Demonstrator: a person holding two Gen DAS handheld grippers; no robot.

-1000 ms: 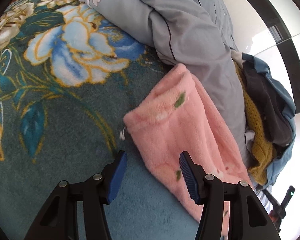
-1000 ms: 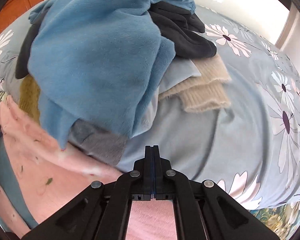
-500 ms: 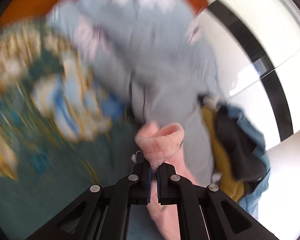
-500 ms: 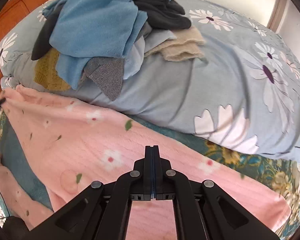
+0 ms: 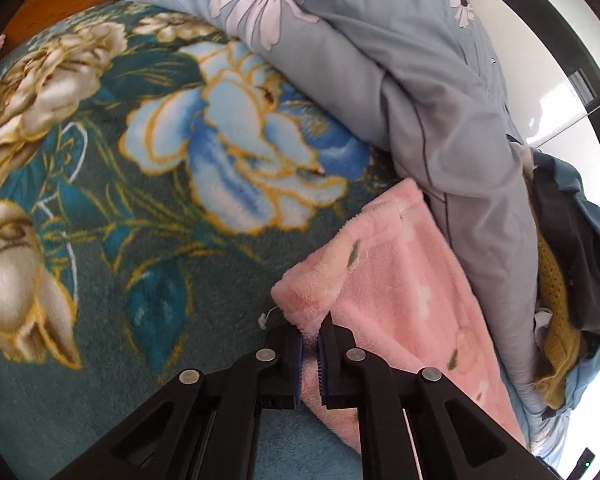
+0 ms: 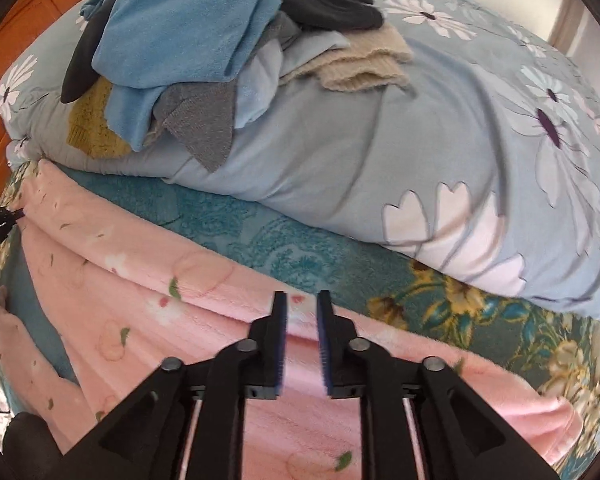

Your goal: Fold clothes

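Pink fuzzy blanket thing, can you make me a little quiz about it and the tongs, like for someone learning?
1. True or false: the left tongs are pinching a corner of the pink fleece garment.
2. What lies under the right tongs? A) the grey floral quilt B) the pink fleece garment C) the blue top
3. Fill in: the pile of clothes sits on top of the ____.

Key: 1 true; 2 B; 3 grey floral quilt. The right tongs' jaws are opening, with nothing pinched between them.
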